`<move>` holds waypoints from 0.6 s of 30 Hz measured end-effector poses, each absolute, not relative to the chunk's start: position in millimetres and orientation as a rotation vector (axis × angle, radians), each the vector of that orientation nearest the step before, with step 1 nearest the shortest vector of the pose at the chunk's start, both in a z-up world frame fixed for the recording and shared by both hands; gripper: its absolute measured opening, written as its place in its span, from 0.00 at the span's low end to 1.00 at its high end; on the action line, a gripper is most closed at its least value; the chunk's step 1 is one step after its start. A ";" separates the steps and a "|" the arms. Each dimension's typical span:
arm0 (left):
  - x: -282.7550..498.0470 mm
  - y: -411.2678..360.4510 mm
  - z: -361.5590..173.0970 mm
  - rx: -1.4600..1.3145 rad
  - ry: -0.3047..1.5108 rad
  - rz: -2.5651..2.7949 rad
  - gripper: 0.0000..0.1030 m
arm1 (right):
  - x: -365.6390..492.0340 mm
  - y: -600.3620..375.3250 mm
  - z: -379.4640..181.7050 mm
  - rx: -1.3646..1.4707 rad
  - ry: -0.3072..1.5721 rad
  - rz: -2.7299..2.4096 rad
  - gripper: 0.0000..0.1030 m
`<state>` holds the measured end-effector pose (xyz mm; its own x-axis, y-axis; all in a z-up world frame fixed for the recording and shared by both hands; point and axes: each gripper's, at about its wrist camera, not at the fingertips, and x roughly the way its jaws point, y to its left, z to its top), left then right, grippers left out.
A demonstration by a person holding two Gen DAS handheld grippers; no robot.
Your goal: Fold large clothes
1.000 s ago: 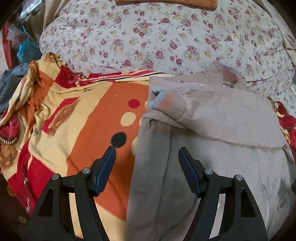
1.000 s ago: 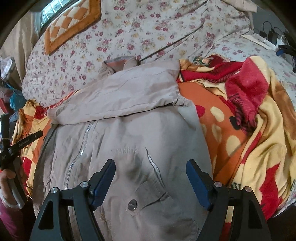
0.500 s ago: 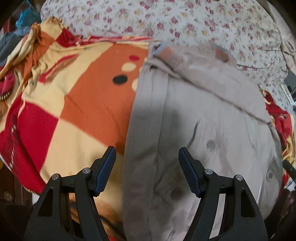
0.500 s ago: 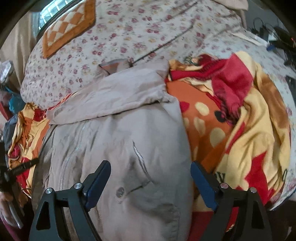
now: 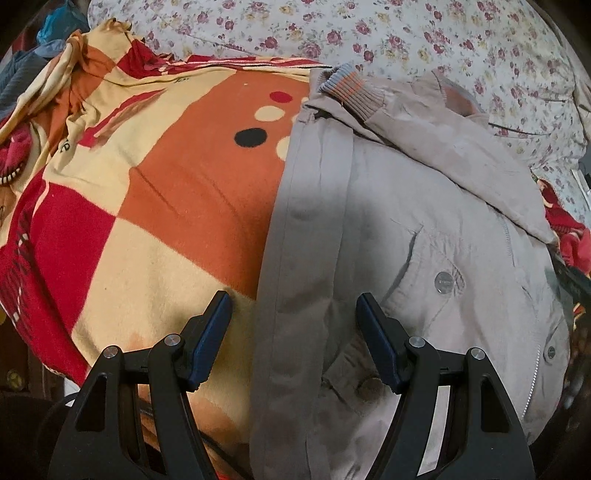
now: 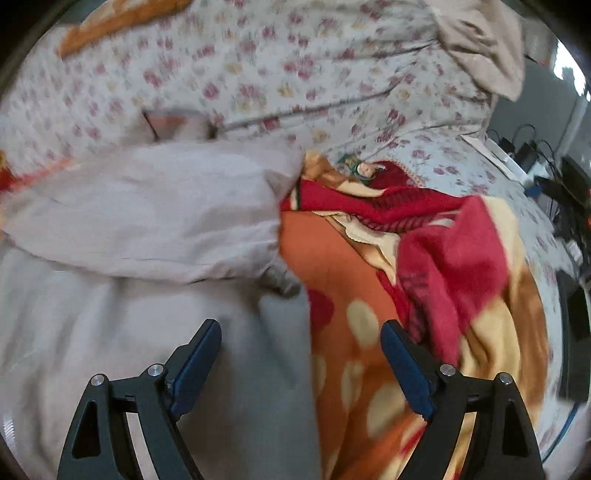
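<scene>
Over the last second both cameras have pulled back toward the near hem of the jacket (image 5: 424, 229). The left view, which earlier framed the folded sleeve and cuff close up, now shows the whole left side edge. The right view has swung rightward and is blurred by motion. Judgement: the sleeve fold is finished and both tools are being positioned for the next fold, probably a grasp low on each side.

The jacket lies flat, front up, on an orange, red and cream blanket (image 5: 155, 206) spread over the bed. One sleeve (image 5: 454, 147) is folded across the chest, its ribbed cuff (image 5: 351, 92) at the left edge. A floral quilt (image 5: 388, 33) lies beyond the collar.

The left gripper (image 5: 293, 319) has its jaws apart and holds nothing. The jacket's left edge runs through the gap between them: the left jaw is over blanket, the right jaw over jacket fabric.

The right gripper (image 6: 301, 349) likewise has its jaws apart and empty. The jacket's right edge (image 6: 291, 369) passes between them: the left jaw is over jacket, the right jaw over blanket. Whether either tool touches the fabric cannot be determined.
</scene>
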<state>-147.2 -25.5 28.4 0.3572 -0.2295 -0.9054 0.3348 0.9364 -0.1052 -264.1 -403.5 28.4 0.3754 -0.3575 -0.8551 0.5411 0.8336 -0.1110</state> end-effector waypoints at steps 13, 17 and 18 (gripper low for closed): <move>-141.8 -27.2 25.3 0.123 1.136 -0.349 0.69 | -269.6 -450.9 15.0 0.554 0.966 -0.579 0.35; -143.3 -26.5 26.2 0.122 1.137 -0.355 0.69 | -287.3 -437.9 39.1 0.582 0.948 -0.518 0.61; -144.2 -26.6 26.3 0.121 1.137 -0.356 0.69 | -294.8 -432.7 45.7 0.581 0.937 -0.498 0.66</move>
<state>-144.2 -26.6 26.3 0.3712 -0.2154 -0.9032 0.3378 0.9374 -0.0848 -294.8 -432.7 45.7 0.5025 -0.1450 -0.8523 0.6260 0.7409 0.2431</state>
